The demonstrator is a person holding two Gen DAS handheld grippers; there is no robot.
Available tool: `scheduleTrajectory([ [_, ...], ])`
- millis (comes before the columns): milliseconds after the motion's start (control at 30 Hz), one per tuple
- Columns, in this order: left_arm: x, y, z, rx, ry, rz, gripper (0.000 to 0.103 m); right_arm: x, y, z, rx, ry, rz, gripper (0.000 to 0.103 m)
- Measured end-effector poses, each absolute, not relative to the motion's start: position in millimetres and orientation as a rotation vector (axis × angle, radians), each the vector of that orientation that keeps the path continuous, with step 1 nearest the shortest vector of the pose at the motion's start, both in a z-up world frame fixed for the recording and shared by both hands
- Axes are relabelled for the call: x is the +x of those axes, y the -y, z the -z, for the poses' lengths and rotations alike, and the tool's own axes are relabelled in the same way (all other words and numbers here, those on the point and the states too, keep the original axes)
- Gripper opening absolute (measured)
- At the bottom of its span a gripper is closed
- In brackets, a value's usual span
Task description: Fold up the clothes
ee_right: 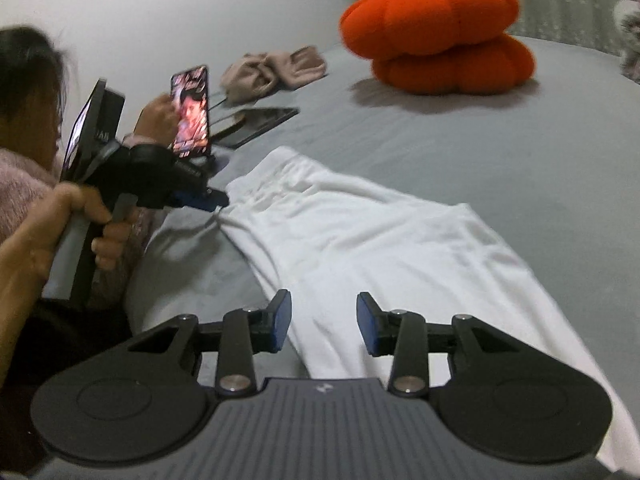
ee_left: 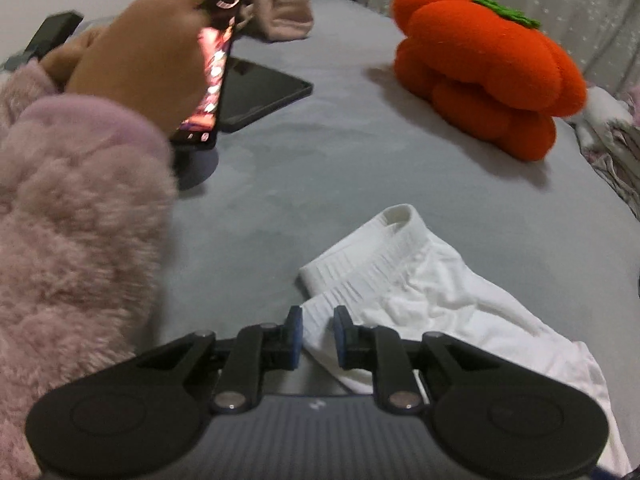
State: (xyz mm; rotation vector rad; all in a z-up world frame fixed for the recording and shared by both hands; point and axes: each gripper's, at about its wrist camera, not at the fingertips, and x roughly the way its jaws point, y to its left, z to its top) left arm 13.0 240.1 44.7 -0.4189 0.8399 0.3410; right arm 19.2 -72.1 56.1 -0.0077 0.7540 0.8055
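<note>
A white garment point(ee_right: 360, 232) with a ribbed waistband lies flat on the grey bed sheet point(ee_right: 480, 140). In the left wrist view its waistband end point(ee_left: 384, 264) lies just ahead of my left gripper point(ee_left: 318, 336), whose jaws stand partly open around the fabric's corner edge. That left gripper also shows in the right wrist view point(ee_right: 208, 200), at the garment's waistband corner. My right gripper point(ee_right: 324, 324) is open, hovering over the garment's near hem edge, holding nothing.
An orange pumpkin plush point(ee_left: 484, 64) sits at the far right of the bed, also in the right wrist view point(ee_right: 436, 36). A hand holds a lit phone point(ee_left: 208, 48) on a stand at the left. A dark tablet point(ee_left: 260, 92) and a folded beige garment point(ee_right: 272, 70) lie beyond.
</note>
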Motion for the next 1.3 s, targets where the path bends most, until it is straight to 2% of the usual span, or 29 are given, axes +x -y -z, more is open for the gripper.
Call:
scheduleTrajectory([
  [200,14.6,-244.0,-44.4,-0.451,-0.831,-0.353,0.011,23.0,45.1,-41.8,-0.075,-0.762,-0.869,0.035],
  [300,14.3,-243.8,-46.3,-0.463,-0.84,-0.349,0.011,21.3,39.2,-35.5,-0.109,-0.758,-0.874,0.028],
  [367,11.9,-246.8,-46.7,-0.494,-0.839,-0.349,0.014,20.5,37.3,-33.7,-0.128,-0.749,-0.871,0.017],
  [433,9.8,-251.1,-47.6,-0.526,-0.837,-0.35,0.021,18.1,37.2,-33.6,-0.143,-0.734,-0.872,0.01],
  [533,8.2,-253.4,-46.9,-0.539,-0.844,-0.365,0.026,13.0,37.0,-36.3,-0.16,-0.71,-0.884,0.005],
  [700,4.8,-250.9,-44.0,-0.543,-0.858,-0.376,0.026,7.9,36.4,-39.8,-0.175,-0.678,-0.891,0.004],
  [733,5.3,-250.1,-43.6,-0.545,-0.858,-0.376,0.017,7.0,36.2,-40.5,-0.177,-0.672,-0.892,0.004],
  [833,5.7,-246.0,-44.9,-0.526,-0.844,-0.39,0.0,4.2,35.8,-42.6,-0.185,-0.654,-0.896,0.003],
  [967,3.3,-237.6,-59.2,-0.467,-0.77,-0.369,0.0,0.8,35.9,-46.1,-0.19,-0.627,-0.897,0.002],
  [1200,4.7,-230.9,-84.1,-0.522,-0.554,-0.175,0.0,-0.5,45.5,-66.5,-0.113,-0.547,-0.845,0.002],
  [1300,10.6,-232.3,-86.7,-0.523,-0.513,-0.14,0.0,-0.9,47.0,-71.8,-0.083,-0.522,-0.83,0.002],
])
